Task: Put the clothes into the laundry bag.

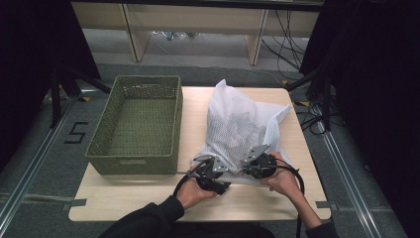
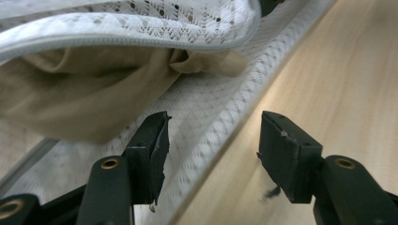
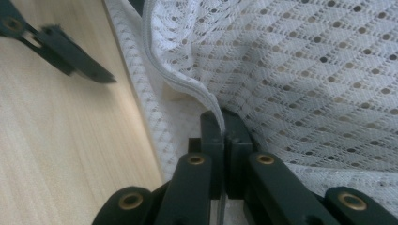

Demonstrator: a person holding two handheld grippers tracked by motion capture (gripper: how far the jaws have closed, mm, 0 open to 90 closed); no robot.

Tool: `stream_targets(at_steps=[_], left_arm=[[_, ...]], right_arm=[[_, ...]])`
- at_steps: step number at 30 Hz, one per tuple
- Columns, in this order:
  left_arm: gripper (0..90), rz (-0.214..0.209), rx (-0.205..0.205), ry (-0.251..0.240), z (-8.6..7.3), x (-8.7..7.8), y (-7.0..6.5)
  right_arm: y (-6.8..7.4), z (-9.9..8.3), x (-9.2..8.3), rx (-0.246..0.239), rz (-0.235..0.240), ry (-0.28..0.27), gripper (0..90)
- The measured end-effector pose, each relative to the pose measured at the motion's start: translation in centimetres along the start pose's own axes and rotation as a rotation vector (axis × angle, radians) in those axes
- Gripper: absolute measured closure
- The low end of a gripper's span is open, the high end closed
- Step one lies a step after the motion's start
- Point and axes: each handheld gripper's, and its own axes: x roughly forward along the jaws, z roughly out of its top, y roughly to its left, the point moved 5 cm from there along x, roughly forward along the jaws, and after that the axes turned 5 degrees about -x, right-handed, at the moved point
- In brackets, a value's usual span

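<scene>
A white mesh laundry bag (image 1: 236, 123) lies on the wooden table (image 1: 148, 198), its zippered mouth toward the person. In the left gripper view, a beige cloth (image 2: 80, 93) shows inside the bag (image 2: 211, 18) through the gaping mouth. My left gripper (image 1: 210, 174) stands open at the bag's near left corner. Its jaws (image 2: 213, 129) straddle the edge of the bag's lower layer without pressing on it. My right gripper (image 1: 257, 164) is shut on the bag's upper zipper edge (image 3: 206, 101) and holds it pinched between the pads (image 3: 224, 129). One jaw of the left gripper (image 3: 70, 56) shows at the upper left of the right gripper view.
An empty green woven basket (image 1: 138, 124) stands on the table's left half, just left of the bag. Bare wood runs along the front edge. Dark curtains, floor rails and cables surround the table.
</scene>
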Motion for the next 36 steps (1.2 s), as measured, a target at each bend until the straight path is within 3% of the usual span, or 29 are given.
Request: stream_targets(at_steps=[4,6,9,10,12,13,14,15,17,19,20,22,23,26,27,28,29,30,31,32,33,34,35,36], left_arm=[[56.3,-0.020,0.036,-0.024,0.6,0.6,0.0],[64.3,-0.047,0.007,-0.031,0.7,0.8,-0.2],[77.1,-0.030,0.001,-0.040,0.8,0.9,0.3],[81.3,-0.028,-0.001,-0.031,0.7,0.9,0.4],[88.4,-0.033,-0.002,-0.047,0.6,0.8,0.2],[89.1,-0.041,-0.016,-0.041,0.5,0.7,0.1],[89.2,-0.037,0.006,-0.042,0.5,0.6,0.2],[89.3,-0.046,-0.014,-0.040,0.4,0.5,0.0],[89.3,-0.043,-0.018,-0.032,0.2,0.4,0.0],[89.4,-0.084,-0.030,-0.036,0.1,0.3,-0.3],[89.4,-0.078,-0.022,-0.029,0.0,0.2,-0.3],[89.4,-0.102,-0.025,-0.026,-0.1,0.2,-0.6],[89.5,-0.106,-0.023,-0.028,-0.2,0.1,-0.8],[89.5,-0.101,-0.003,-0.023,-0.3,-0.1,-0.8],[89.5,-0.113,-0.015,-0.010,-0.4,-0.2,-0.9],[89.5,-0.114,-0.033,-0.031,-0.4,-0.1,-1.0],[89.5,-0.119,-0.022,-0.017,-0.6,-0.3,-0.9],[89.5,-0.142,-0.071,-0.047,-0.5,-0.1,-1.3],[89.5,-0.141,-0.016,0.003,-0.8,-0.5,-1.0],[89.5,-0.149,-0.016,-0.003,-0.8,-0.6,-1.1],[89.6,-0.148,-0.077,-0.034,-0.8,-0.5,-1.7],[89.5,-0.158,-0.030,-0.005,-1.1,-0.7,-1.6],[89.5,-0.167,-0.087,-0.035,-1.1,-0.7,-2.2],[89.6,-0.177,-0.093,-0.030,-1.2,-0.7,-2.4]], right_arm=[[0.0,0.0,0.0,0.000,-0.008,0.002,89.9],[0.1,0.0,0.0,0.014,0.003,0.006,89.9],[0.1,0.0,0.0,0.014,0.003,0.009,89.9],[-0.1,0.1,0.0,-0.019,-0.005,0.011,89.9],[0.0,0.1,0.1,0.002,-0.008,0.011,89.9],[0.1,0.1,0.2,0.011,-0.003,0.012,89.9],[0.0,0.2,0.4,-0.001,-0.009,0.013,89.9],[-0.3,0.2,0.6,-0.023,-0.019,0.008,89.9],[-0.1,0.3,1.0,0.002,-0.022,0.024,89.9],[-0.3,0.5,1.6,-0.029,-0.055,0.032,89.9],[-0.3,0.6,1.9,-0.034,-0.074,0.037,89.9],[-0.4,0.7,2.3,-0.007,-0.087,0.037,89.9],[-0.6,0.9,2.4,-0.015,-0.104,0.031,89.9],[-1.1,1.3,2.9,0.016,-0.103,0.020,89.9],[-1.5,1.5,3.0,0.010,-0.137,0.016,89.9],[-1.8,1.7,3.2,-0.005,-0.138,0.014,89.9],[-2.1,1.8,3.3,0.000,-0.148,0.017,89.9],[-2.6,1.8,3.4,0.005,-0.169,0.023,89.9],[-3.0,1.7,3.5,0.031,-0.174,0.029,89.9],[-3.6,1.7,3.5,0.043,-0.184,0.034,89.9],[-4.1,1.7,3.6,0.050,-0.189,0.036,89.9],[-4.6,1.7,3.7,0.056,-0.210,0.035,89.9],[-5.0,1.7,3.8,0.062,-0.203,0.036,89.9],[-5.4,1.7,3.9,0.077,-0.201,0.030,89.9]])
